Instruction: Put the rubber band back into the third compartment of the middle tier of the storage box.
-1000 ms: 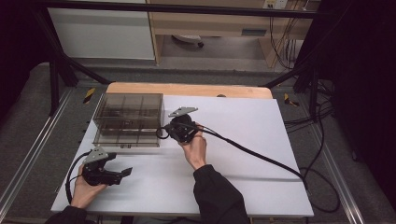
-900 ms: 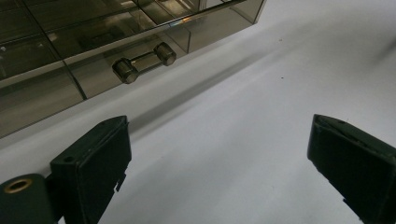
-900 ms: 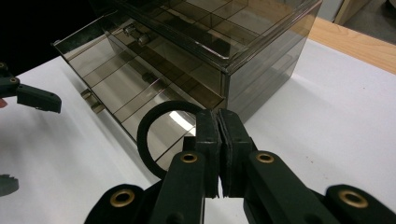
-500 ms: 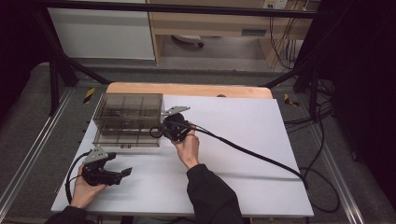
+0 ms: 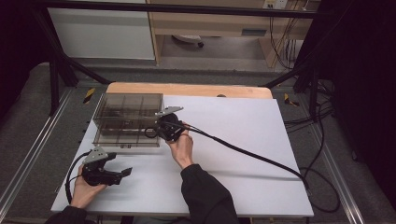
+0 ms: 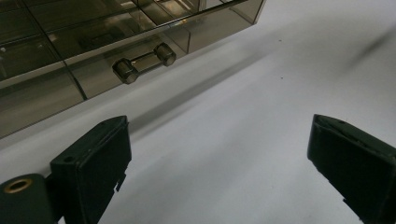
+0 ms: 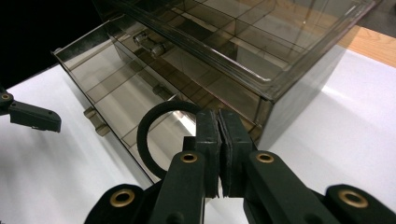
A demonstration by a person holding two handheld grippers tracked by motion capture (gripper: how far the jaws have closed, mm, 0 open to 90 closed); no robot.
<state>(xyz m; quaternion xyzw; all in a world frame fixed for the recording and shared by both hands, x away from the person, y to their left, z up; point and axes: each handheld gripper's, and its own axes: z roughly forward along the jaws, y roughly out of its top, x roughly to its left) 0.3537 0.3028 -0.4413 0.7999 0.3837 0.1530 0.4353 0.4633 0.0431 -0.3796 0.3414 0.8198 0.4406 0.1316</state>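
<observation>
A smoky clear drawer cabinet (image 5: pixel 127 108) stands at the table's back left, with its bottom drawer (image 7: pixel 116 100) pulled out. My right gripper (image 5: pixel 159 130) hangs at the cabinet's front right corner, over the open drawer's right end. In the right gripper view its jaws (image 7: pixel 218 121) are shut on a black ring (image 7: pixel 156 135), which sticks out to the left above the drawer. My left gripper (image 5: pixel 122 173) rests near the table's front left, apart from the cabinet. Its jaws (image 6: pixel 219 163) stand wide open with nothing between them, facing a drawer handle (image 6: pixel 144 63).
A thick black cable (image 5: pixel 252 156) runs from the right gripper across the white table top (image 5: pixel 243 126) to its right edge. The wooden strip (image 5: pixel 196 89) lies along the back. One jaw of the left gripper (image 7: pixel 32 116) shows far left in the right gripper view.
My right gripper has moved left with the black ring, from the middle of the table to the cabinet's open drawer. The left gripper has stayed where it was.
</observation>
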